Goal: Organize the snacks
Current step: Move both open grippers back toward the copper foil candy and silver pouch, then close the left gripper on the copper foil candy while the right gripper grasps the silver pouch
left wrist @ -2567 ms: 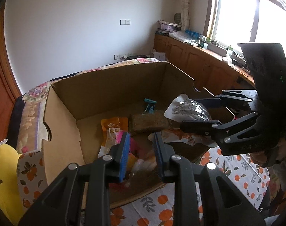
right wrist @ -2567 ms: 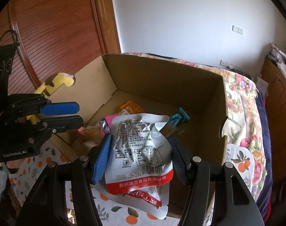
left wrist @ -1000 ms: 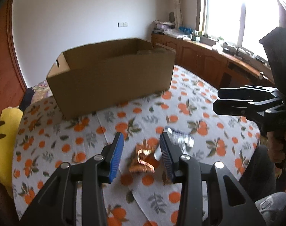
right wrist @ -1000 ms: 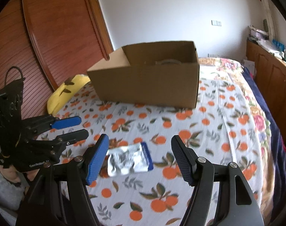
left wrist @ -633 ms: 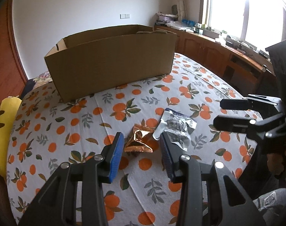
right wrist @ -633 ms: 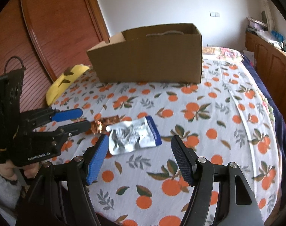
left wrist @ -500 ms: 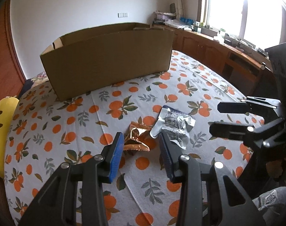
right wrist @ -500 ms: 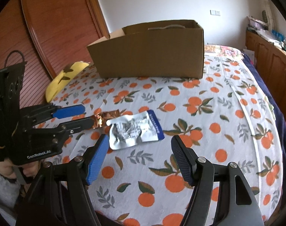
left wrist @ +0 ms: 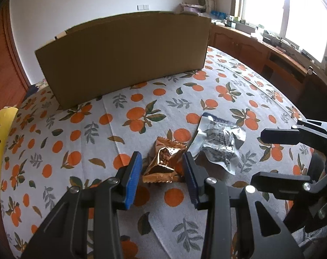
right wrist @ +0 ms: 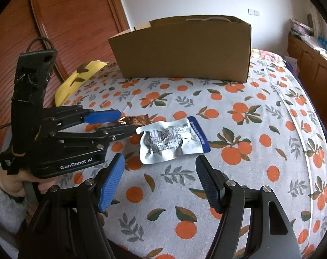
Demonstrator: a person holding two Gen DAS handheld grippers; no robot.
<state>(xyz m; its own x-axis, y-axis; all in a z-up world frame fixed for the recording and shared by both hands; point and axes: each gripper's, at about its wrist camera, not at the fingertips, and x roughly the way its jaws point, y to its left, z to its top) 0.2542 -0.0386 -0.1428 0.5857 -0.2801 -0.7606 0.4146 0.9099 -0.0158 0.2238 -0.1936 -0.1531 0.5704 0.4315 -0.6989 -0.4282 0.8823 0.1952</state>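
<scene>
Legible text: "GenRobot.AI", white lettering on black body of left gripper (right wrist: 122, 120), seen in right wrist view. Silver snack pouch (right wrist: 172, 141): dense printed text on face plus blue edge strip w/ white characters, too small and crumpled to read. No other readable markings.

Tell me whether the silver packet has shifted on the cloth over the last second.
No. The silver packet lies on the same orange prints of the tablecloth, beside the gold wrapper; only the cameras have come closer.
</scene>
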